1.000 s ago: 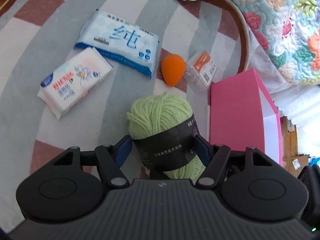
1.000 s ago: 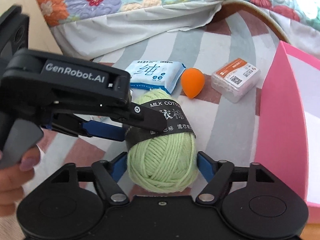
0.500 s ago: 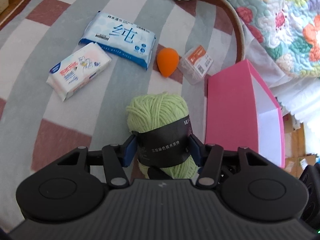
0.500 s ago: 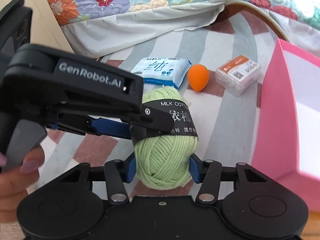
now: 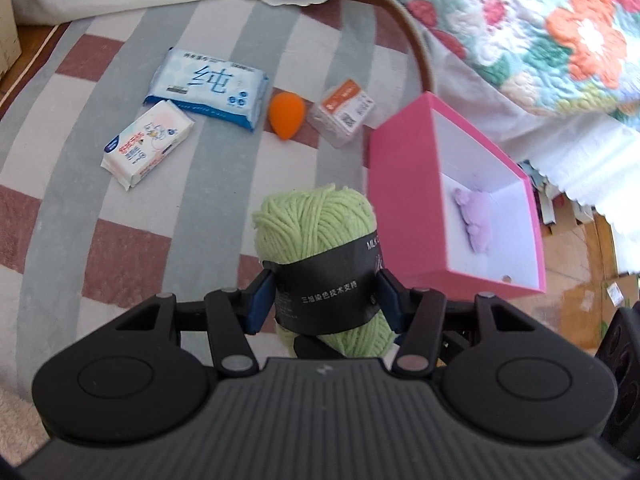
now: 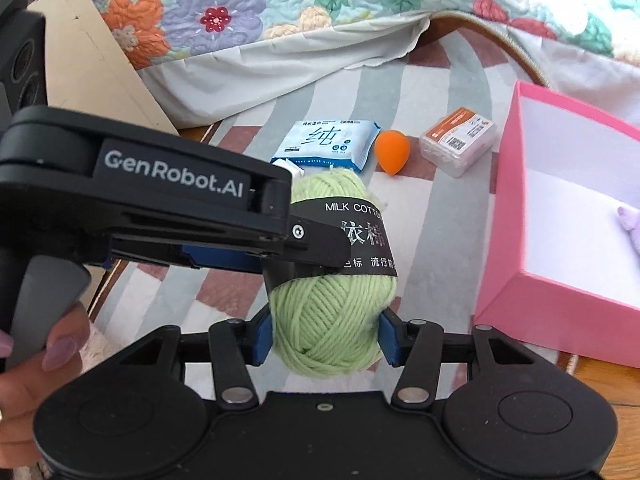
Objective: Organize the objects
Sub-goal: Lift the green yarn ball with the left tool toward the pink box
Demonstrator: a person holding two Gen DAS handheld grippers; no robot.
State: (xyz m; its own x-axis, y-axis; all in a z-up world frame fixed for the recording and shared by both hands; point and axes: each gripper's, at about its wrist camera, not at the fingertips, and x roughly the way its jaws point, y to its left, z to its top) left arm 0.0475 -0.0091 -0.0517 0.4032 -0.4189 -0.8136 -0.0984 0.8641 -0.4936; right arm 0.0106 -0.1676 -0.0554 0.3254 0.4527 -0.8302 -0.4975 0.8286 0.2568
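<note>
Both grippers pinch one green yarn ball beside the pink box.

The left gripper [image 5: 325, 305] and right gripper [image 6: 325, 336] clamp the yarn ball [image 5: 316, 226] above the striped rug [image 5: 72, 184]; right of it, the pink box [image 5: 404, 200] holds a lilac plush [image 5: 476, 216].

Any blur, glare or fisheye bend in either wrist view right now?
Left wrist: daylight, rug stripes bow toward the edges, quilt soft and washed out, yarn ball sharp. Right wrist: pink box interior near blown out, yarn label readable.

"GenRobot.AI" on the left tongs [image 6: 320, 254], "MILK COTTON" on the yarn band [image 6: 352, 220], "纯" on the blue wipes pack [image 5: 208, 80]
</note>
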